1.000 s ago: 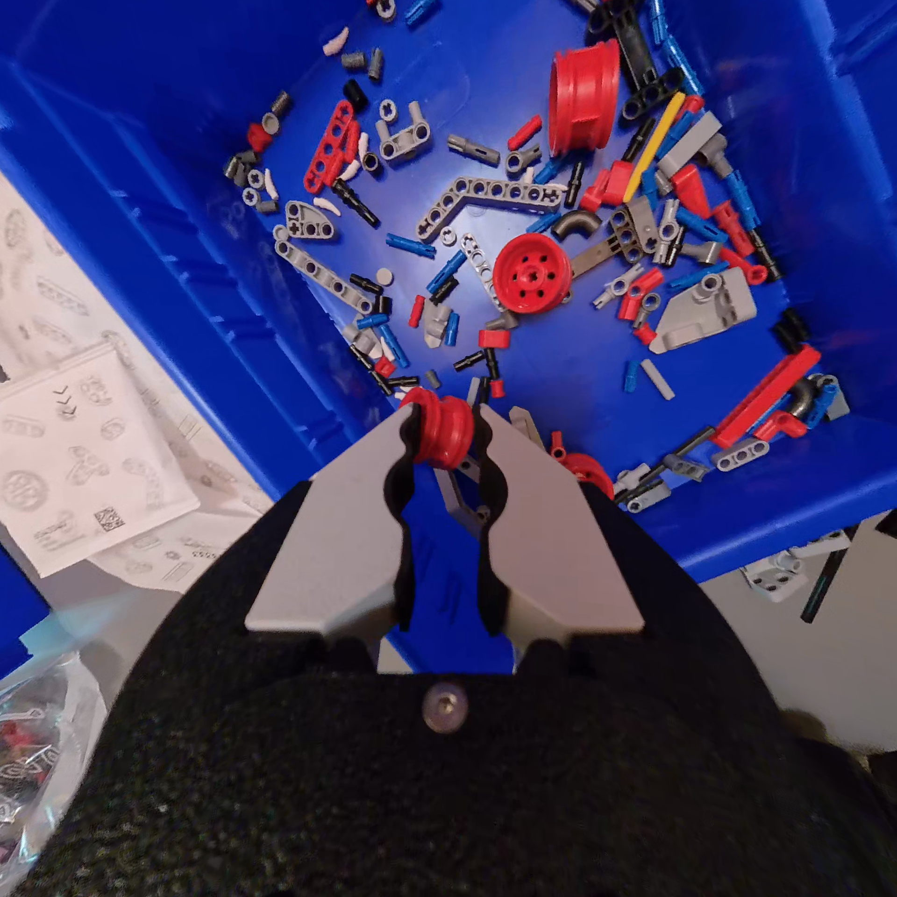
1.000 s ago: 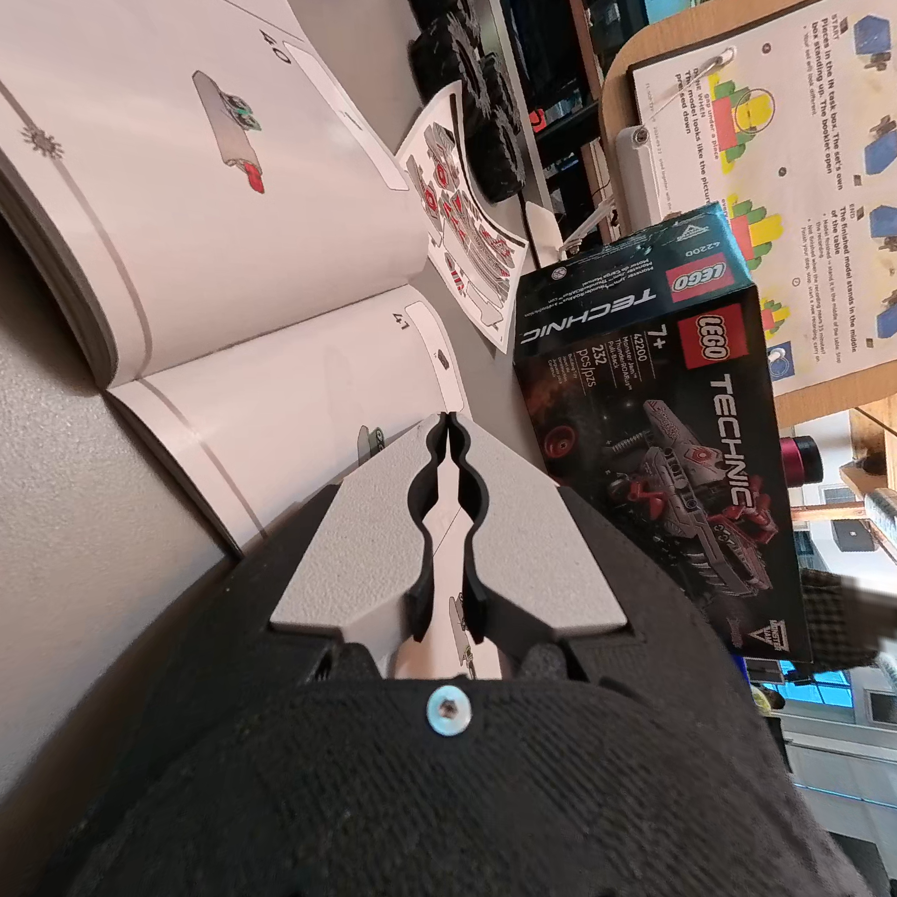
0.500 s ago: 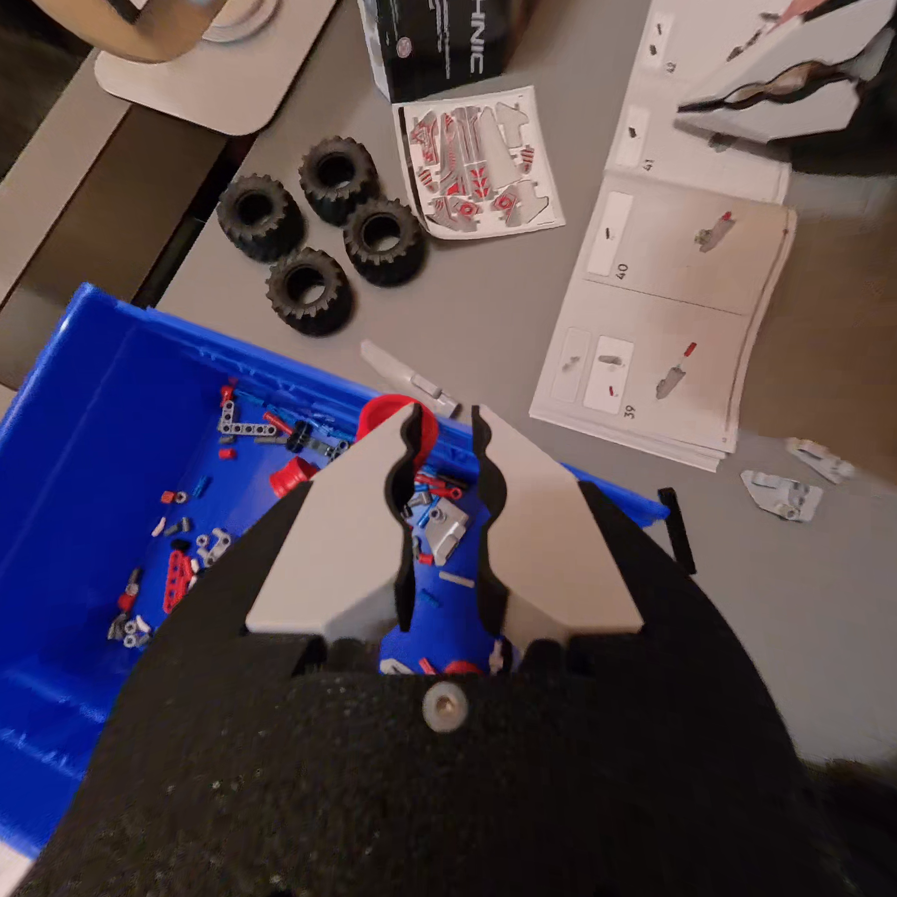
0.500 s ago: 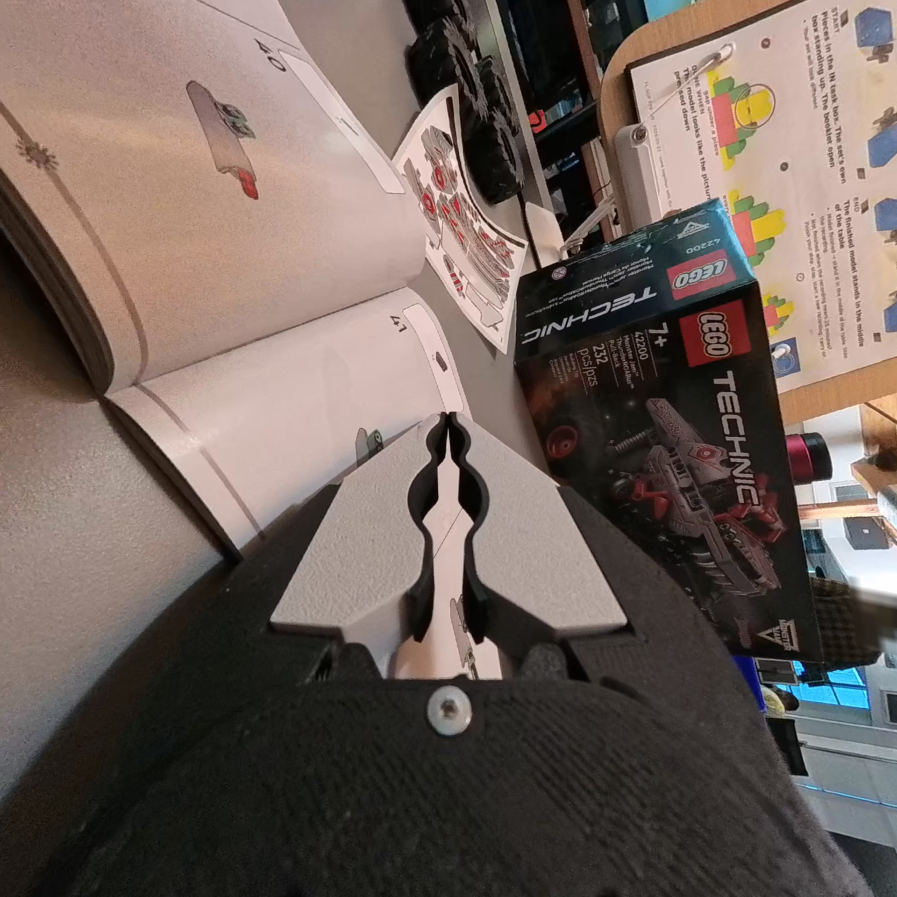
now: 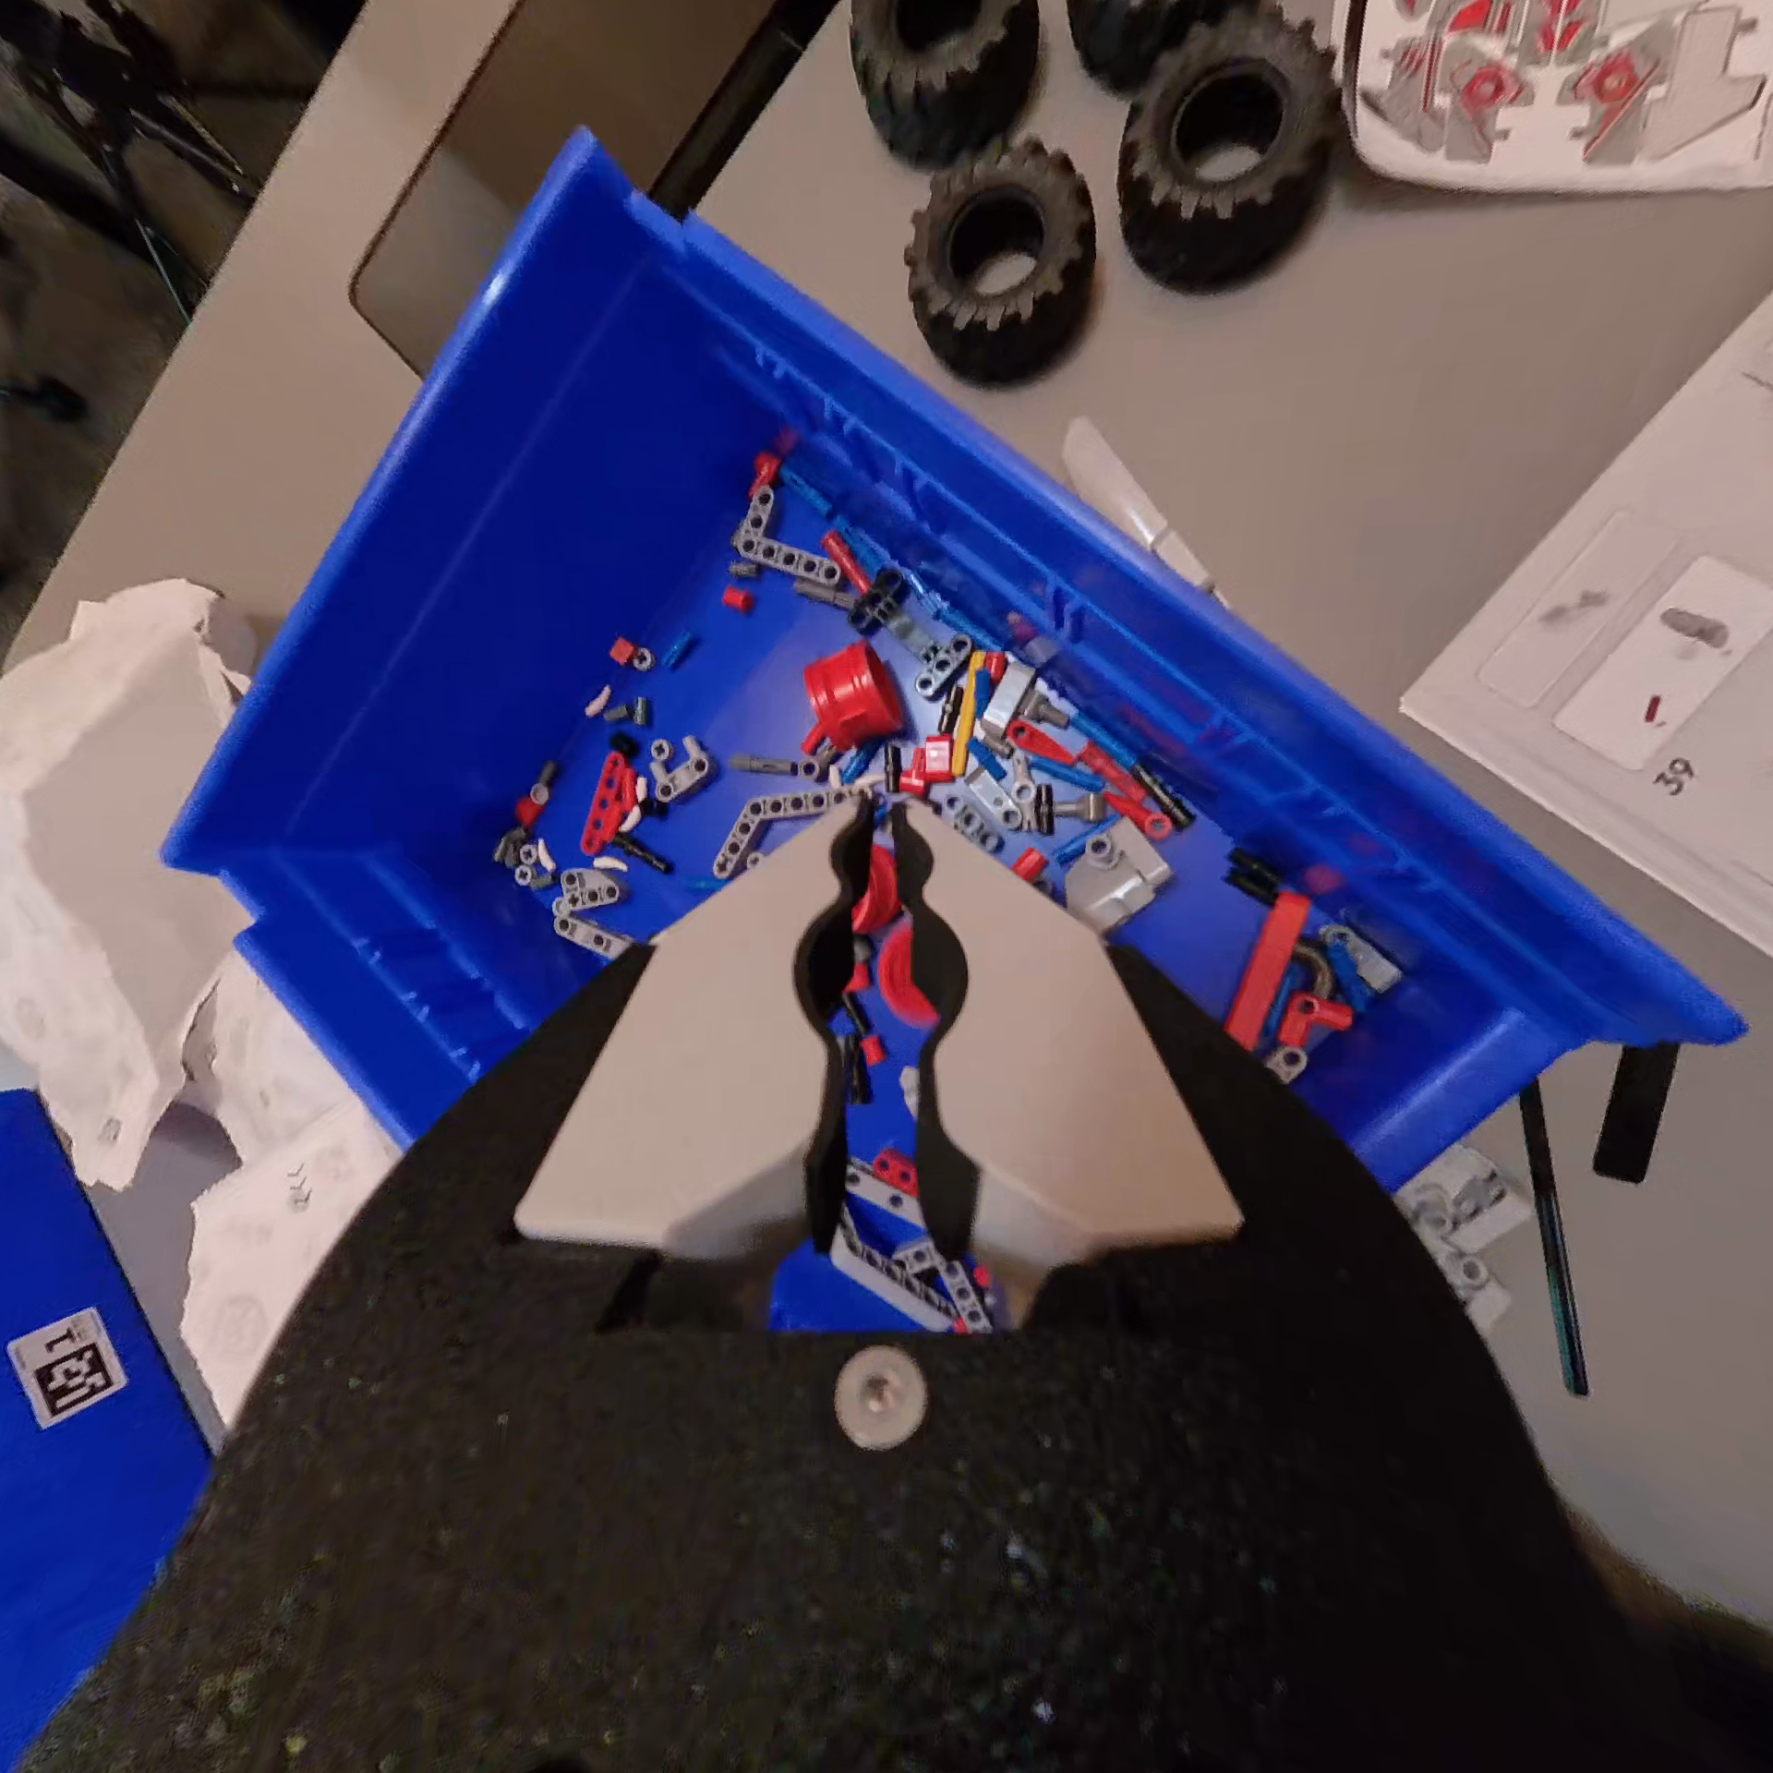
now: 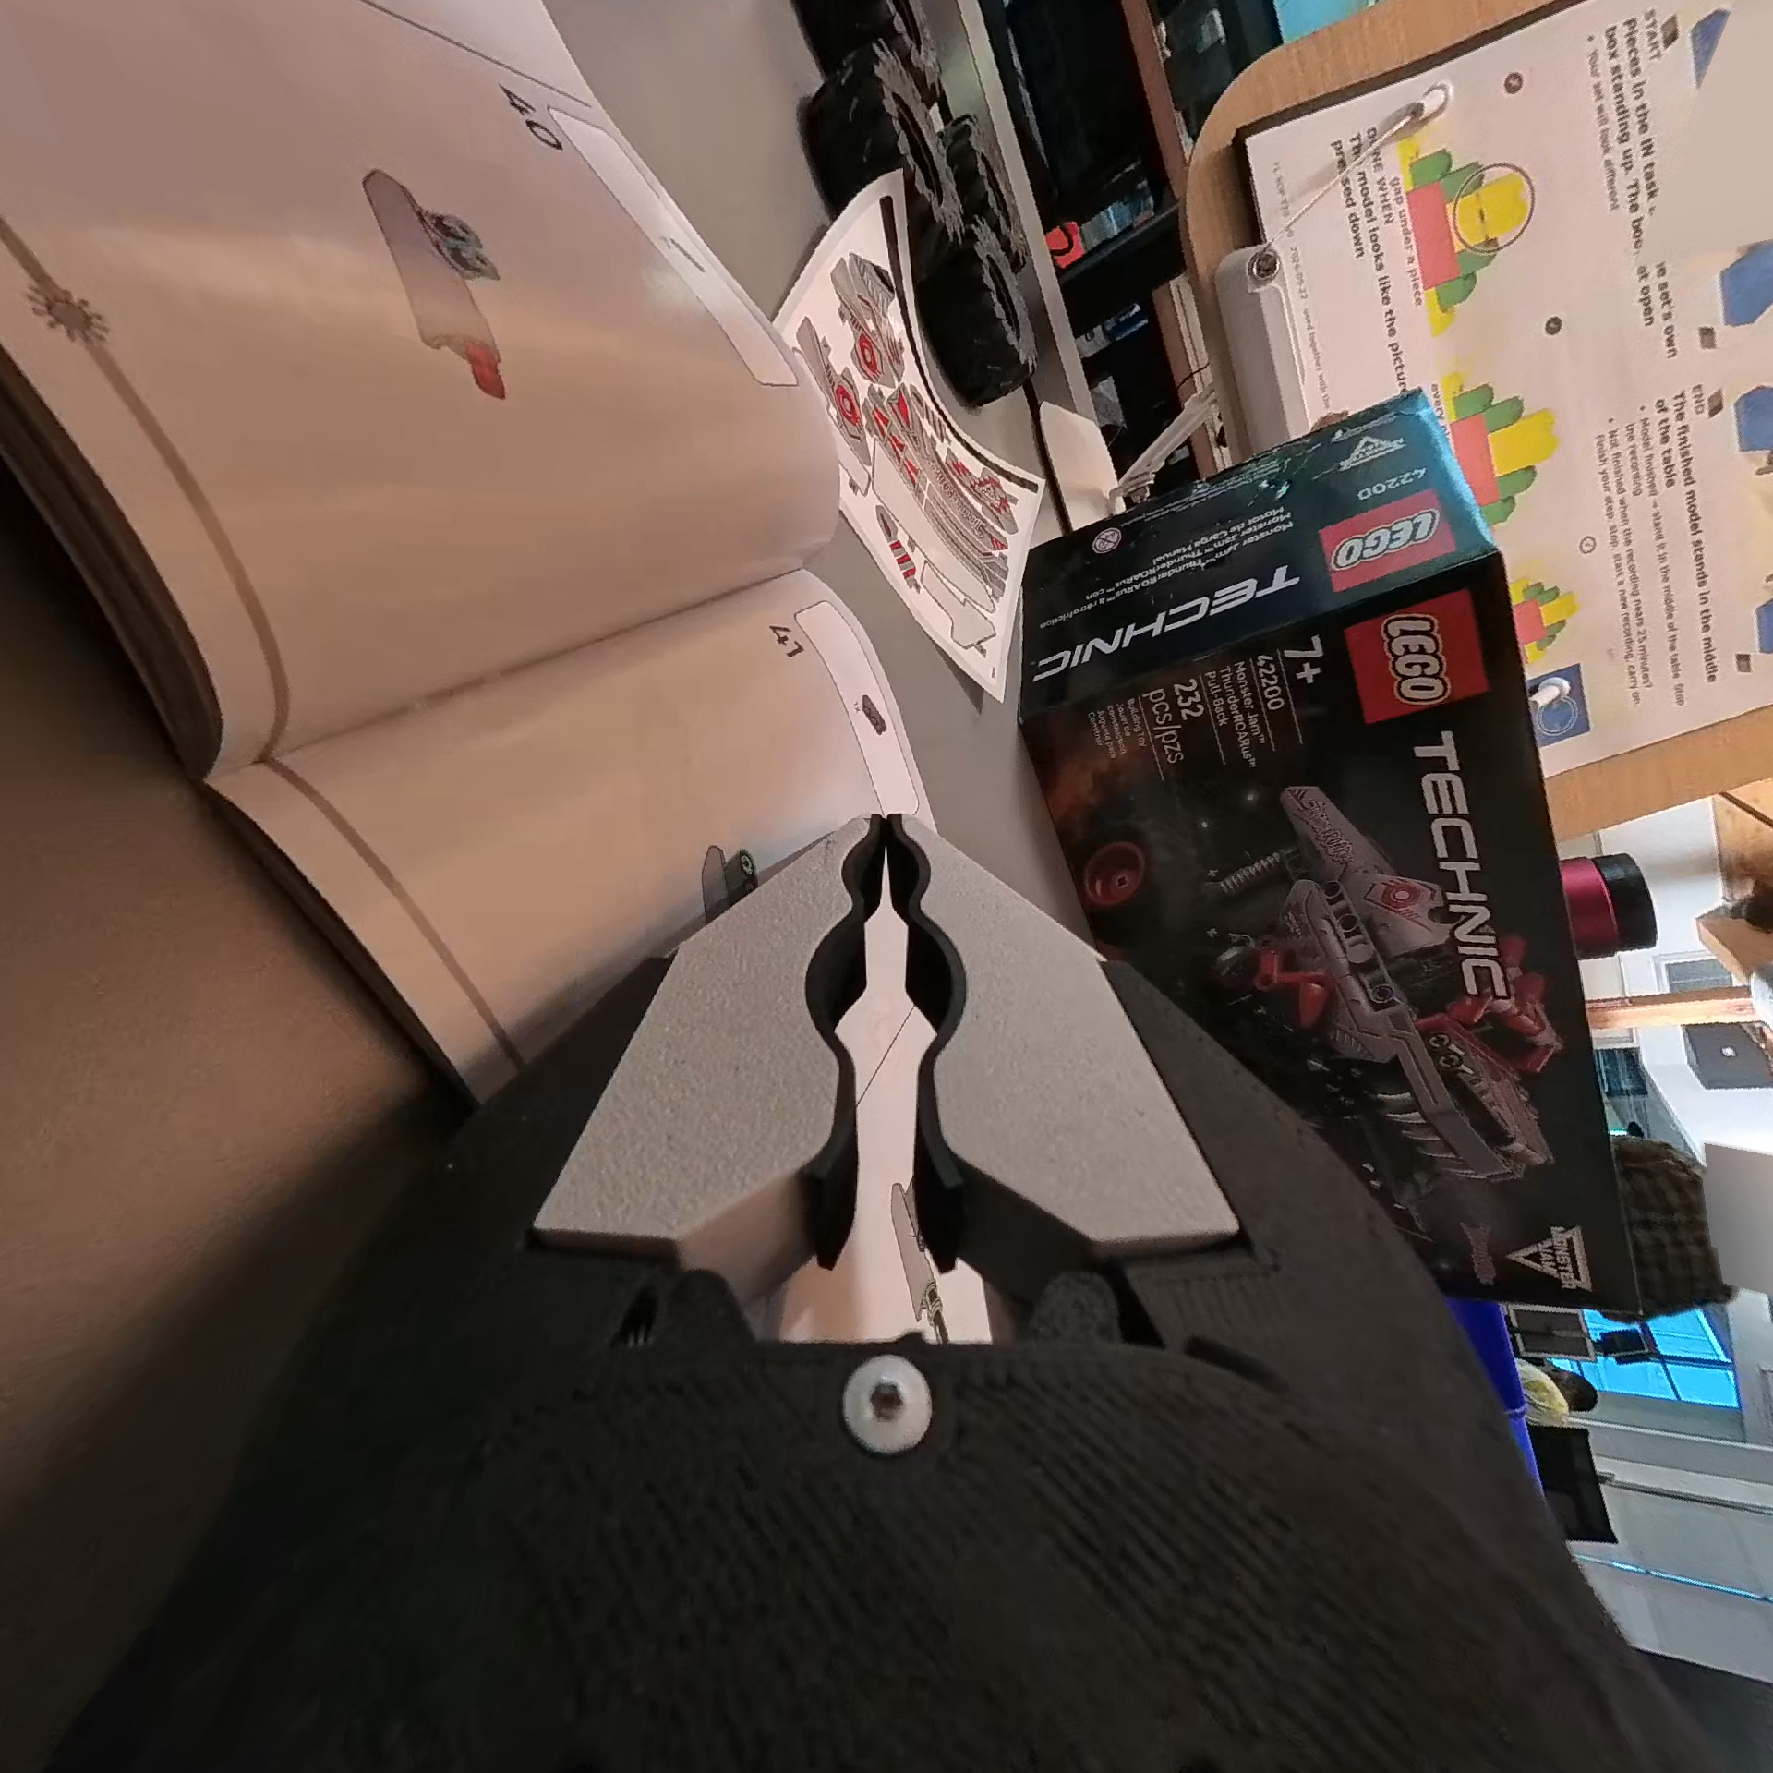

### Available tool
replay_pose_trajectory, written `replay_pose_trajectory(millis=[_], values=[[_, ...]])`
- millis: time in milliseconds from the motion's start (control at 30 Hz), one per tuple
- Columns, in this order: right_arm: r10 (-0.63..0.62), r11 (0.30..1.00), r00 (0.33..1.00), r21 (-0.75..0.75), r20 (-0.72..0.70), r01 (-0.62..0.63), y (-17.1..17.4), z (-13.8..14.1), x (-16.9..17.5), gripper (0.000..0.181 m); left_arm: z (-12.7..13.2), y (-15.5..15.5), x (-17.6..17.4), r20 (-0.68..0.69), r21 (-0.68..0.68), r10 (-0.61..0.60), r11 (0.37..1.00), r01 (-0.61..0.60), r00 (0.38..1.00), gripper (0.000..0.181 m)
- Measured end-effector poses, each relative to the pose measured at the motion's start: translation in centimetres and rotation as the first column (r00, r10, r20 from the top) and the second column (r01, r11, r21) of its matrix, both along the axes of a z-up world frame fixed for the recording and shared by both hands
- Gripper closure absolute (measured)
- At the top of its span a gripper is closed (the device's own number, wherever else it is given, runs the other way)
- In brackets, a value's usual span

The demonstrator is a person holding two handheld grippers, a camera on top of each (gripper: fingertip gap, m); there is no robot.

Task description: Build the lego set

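Swung back over the blue bin [image 5: 460, 614], left gripper [image 5: 881, 815] nearly closed; right gripper [image 6: 885, 827] closed, empty.

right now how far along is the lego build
Barely started. Done: the parts sit loose in the blue bin, and the booklet lies open. In hand: nothing clearly; the left gripper is nearly closed above the bin, the right gripper shut and empty. Left: the four black tires and sticker sheet lie unused, no assembled model visible.
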State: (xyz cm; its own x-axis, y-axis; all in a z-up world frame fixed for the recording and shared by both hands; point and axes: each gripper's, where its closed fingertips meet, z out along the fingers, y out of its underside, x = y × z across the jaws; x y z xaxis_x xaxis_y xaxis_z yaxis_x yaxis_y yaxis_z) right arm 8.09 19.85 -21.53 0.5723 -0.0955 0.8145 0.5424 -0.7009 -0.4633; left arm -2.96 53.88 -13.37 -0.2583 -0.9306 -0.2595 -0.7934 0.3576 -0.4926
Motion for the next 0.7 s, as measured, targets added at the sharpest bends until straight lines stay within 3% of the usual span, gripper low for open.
replay_pose_trajectory(millis=[233,400,700], values=[[-0.001,1.000,1.000,0.000,0.001,0.001,0.0,0.0,0.0,0.181,2.4,-3.6,2.5,0.176,-0.073,-0.105,0.990,0.119,0.979,0.174],[-0.001,1.000,1.000,0.000,0.002,0.001,0.0,0.0,0.0,0.181,3.1,-5.7,2.8,0.220,-0.123,-0.164,0.973,0.194,0.962,0.174],[0.047,0.997,0.998,0.063,0.042,-0.049,0.4,1.4,-0.8,0.181,3.9,-1.6,0.8,0.189,-0.078,-0.022,0.996,0.037,0.982,0.174]])
